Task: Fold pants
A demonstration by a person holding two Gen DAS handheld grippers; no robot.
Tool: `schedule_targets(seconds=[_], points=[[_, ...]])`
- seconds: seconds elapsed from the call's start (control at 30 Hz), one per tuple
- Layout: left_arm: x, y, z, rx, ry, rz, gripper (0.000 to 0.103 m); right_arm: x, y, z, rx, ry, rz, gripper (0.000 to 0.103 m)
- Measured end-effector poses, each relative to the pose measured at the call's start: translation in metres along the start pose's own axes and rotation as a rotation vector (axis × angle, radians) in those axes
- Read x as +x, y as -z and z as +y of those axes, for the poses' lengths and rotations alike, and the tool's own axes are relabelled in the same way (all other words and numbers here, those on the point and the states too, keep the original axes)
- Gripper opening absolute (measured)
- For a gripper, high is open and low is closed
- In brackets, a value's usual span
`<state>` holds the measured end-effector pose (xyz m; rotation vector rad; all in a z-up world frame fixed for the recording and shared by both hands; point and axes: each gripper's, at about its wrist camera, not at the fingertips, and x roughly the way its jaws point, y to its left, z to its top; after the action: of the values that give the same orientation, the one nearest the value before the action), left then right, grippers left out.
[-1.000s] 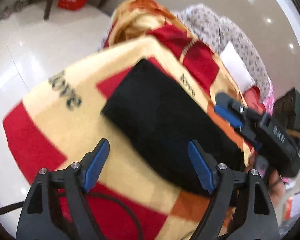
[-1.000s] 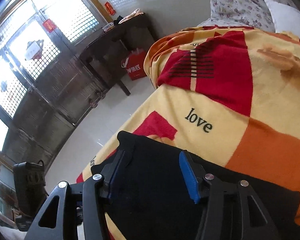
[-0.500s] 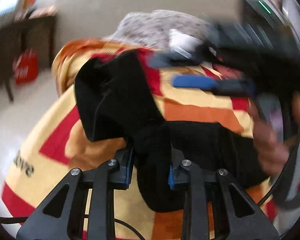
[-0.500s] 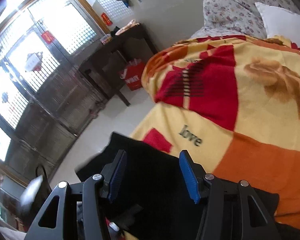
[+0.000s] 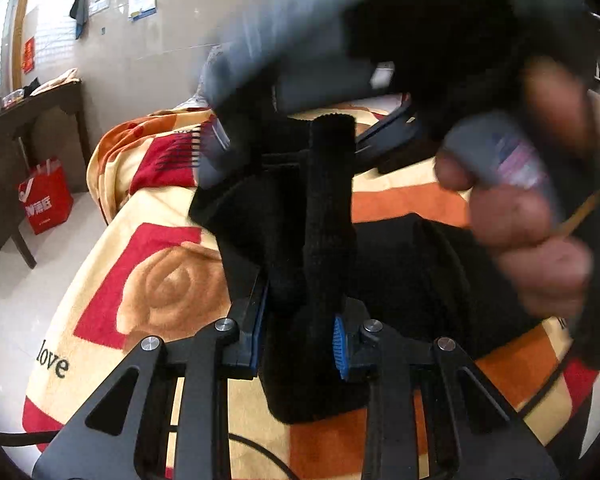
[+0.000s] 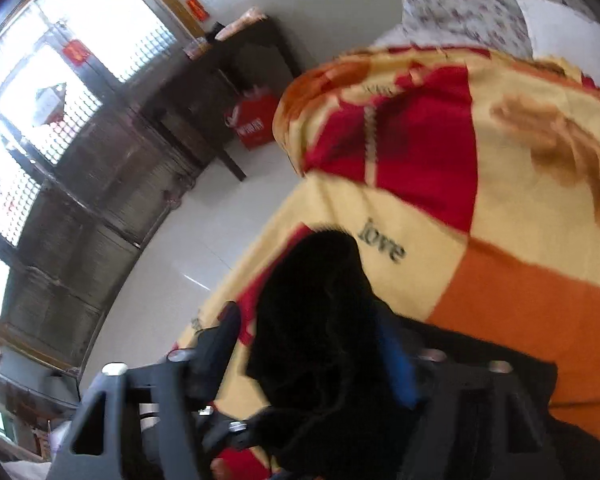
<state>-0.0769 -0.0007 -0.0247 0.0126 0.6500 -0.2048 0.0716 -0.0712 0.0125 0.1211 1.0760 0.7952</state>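
Note:
The black pants [image 5: 300,240] lie partly on the patterned blanket [image 5: 152,280], and one end is lifted. My left gripper [image 5: 298,336] is shut on a bunched fold of the pants and holds it up. My right gripper [image 5: 300,132] shows blurred just above and beyond, with the hand holding it [image 5: 532,248] at the right. In the right wrist view, black pants cloth [image 6: 316,320] fills the space between my right gripper's [image 6: 312,344] jaws; the frame is blurred, and the jaws stand fairly wide around the cloth.
The blanket [image 6: 500,208] covers a bed with a floral pillow [image 6: 460,4] and a white pillow [image 6: 560,20] at its far end. A dark wooden table [image 5: 32,120] and a red bag [image 5: 46,200] stand on the pale floor beside the bed.
My left gripper closed on the pants and lifted the fold up. The right gripper rose and swung close over the lifted cloth, which now fills the space between its jaws.

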Motion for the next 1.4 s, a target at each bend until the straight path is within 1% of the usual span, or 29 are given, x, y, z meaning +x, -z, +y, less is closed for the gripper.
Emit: schedule_targets(seconds=[0.03, 0.07, 0.13, 0.17, 0.2, 0.23, 0.3, 0.33, 0.4, 0.47, 0.53, 0.57, 0.6, 0.67, 0.7, 0.73, 0.83, 0.9, 0.93, 1.0, 1.07, 1.13, 1.17, 1.2, 1.23, 1.27, 1.3, 1.37, 1.4], points=[[-0.003, 0.002, -0.002, 0.016, 0.011, 0.017, 0.026, 0.004, 0.003, -0.003, 0.002, -0.009, 0.0, 0.024], [-0.009, 0.004, -0.003, 0.035, 0.034, 0.037, 0.026, 0.004, 0.008, -0.007, 0.001, -0.024, -0.01, 0.022], [-0.025, 0.006, 0.001, 0.049, 0.109, 0.045, 0.026, -0.007, 0.017, -0.014, -0.013, -0.027, -0.052, 0.015], [-0.037, 0.005, 0.007, 0.044, 0.164, 0.035, 0.027, -0.021, 0.021, -0.018, -0.005, -0.029, -0.084, 0.014], [-0.046, 0.003, 0.013, 0.031, 0.196, 0.025, 0.031, -0.041, 0.026, -0.026, 0.013, -0.047, -0.124, 0.014], [-0.052, -0.001, 0.018, 0.015, 0.211, 0.016, 0.033, -0.054, 0.027, -0.031, 0.023, -0.056, -0.154, 0.013], [-0.061, -0.011, 0.03, -0.027, 0.216, -0.002, 0.044, -0.097, 0.041, -0.047, 0.053, -0.074, -0.24, 0.013], [-0.061, -0.015, 0.033, -0.046, 0.211, -0.009, 0.045, -0.11, 0.047, -0.053, 0.063, -0.076, -0.261, 0.013], [-0.057, -0.023, 0.035, -0.069, 0.182, -0.021, 0.046, -0.14, 0.066, -0.069, 0.089, -0.038, -0.298, 0.013], [-0.046, -0.029, 0.031, -0.074, 0.175, -0.005, 0.046, -0.158, 0.087, -0.087, 0.125, 0.025, -0.305, 0.013], [-0.035, -0.031, 0.021, -0.072, 0.179, 0.021, 0.046, -0.161, 0.107, -0.111, 0.177, 0.092, -0.262, 0.016], [-0.026, -0.032, 0.014, -0.065, 0.182, 0.049, 0.046, -0.156, 0.117, -0.126, 0.21, 0.194, -0.206, 0.021], [-0.018, -0.033, 0.007, -0.058, 0.192, 0.074, 0.046, -0.153, 0.122, -0.136, 0.233, 0.302, -0.176, 0.032], [-0.004, -0.036, -0.007, -0.05, 0.206, 0.111, 0.046, -0.161, 0.135, -0.147, 0.23, 0.563, -0.165, 0.034], [0.001, -0.039, -0.012, -0.046, 0.211, 0.124, 0.046, -0.17, 0.139, -0.148, 0.229, 0.603, -0.185, 0.034], [0.006, -0.041, -0.018, -0.039, 0.215, 0.136, 0.046, -0.178, 0.143, -0.147, 0.233, 0.588, -0.204, 0.034], [0.022, -0.047, -0.028, -0.007, 0.202, 0.155, 0.046, -0.193, 0.145, -0.128, 0.19, 0.403, -0.266, 0.034], [0.033, -0.048, -0.039, 0.033, 0.182, 0.179, 0.046, -0.183, 0.141, -0.109, 0.135, 0.318, -0.26, 0.034], [0.038, -0.047, -0.043, 0.039, 0.177, 0.189, 0.046, -0.175, 0.136, -0.102, 0.118, 0.3, -0.251, 0.034], [0.043, -0.045, -0.047, 0.03, 0.18, 0.208, 0.046, -0.155, 0.134, -0.093, 0.088, 0.304, -0.218, 0.034], [0.044, -0.041, -0.047, 0.022, 0.181, 0.216, 0.046, -0.134, 0.143, -0.084, 0.043, 0.362, -0.142, 0.034], [0.043, -0.037, -0.046, 0.019, 0.188, 0.216, 0.054, -0.119, 0.165, -0.087, 0.028, 0.393, -0.071, 0.034], [0.044, -0.034, -0.046, 0.018, 0.192, 0.22, 0.059, -0.122, 0.175, -0.09, 0.035, 0.382, -0.089, 0.034], [0.045, -0.032, -0.046, 0.015, 0.192, 0.222, 0.059, -0.13, 0.185, -0.095, 0.058, 0.36, -0.13, 0.034], [0.045, -0.031, -0.045, 0.015, 0.19, 0.223, 0.059, -0.137, 0.19, -0.102, 0.097, 0.343, -0.14, 0.034], [0.046, -0.031, -0.045, 0.015, 0.188, 0.224, 0.059, -0.145, 0.193, -0.11, 0.135, 0.325, -0.151, 0.034], [0.046, -0.032, -0.044, 0.011, 0.19, 0.224, 0.059, -0.157, 0.196, -0.115, 0.174, 0.304, -0.19, 0.034], [0.046, -0.032, -0.044, 0.0, 0.192, 0.224, 0.059, -0.167, 0.193, -0.121, 0.201, 0.293, -0.233, 0.037], [0.046, -0.032, -0.044, 0.0, 0.19, 0.223, 0.059, -0.166, 0.192, -0.126, 0.218, 0.282, -0.235, 0.039]])
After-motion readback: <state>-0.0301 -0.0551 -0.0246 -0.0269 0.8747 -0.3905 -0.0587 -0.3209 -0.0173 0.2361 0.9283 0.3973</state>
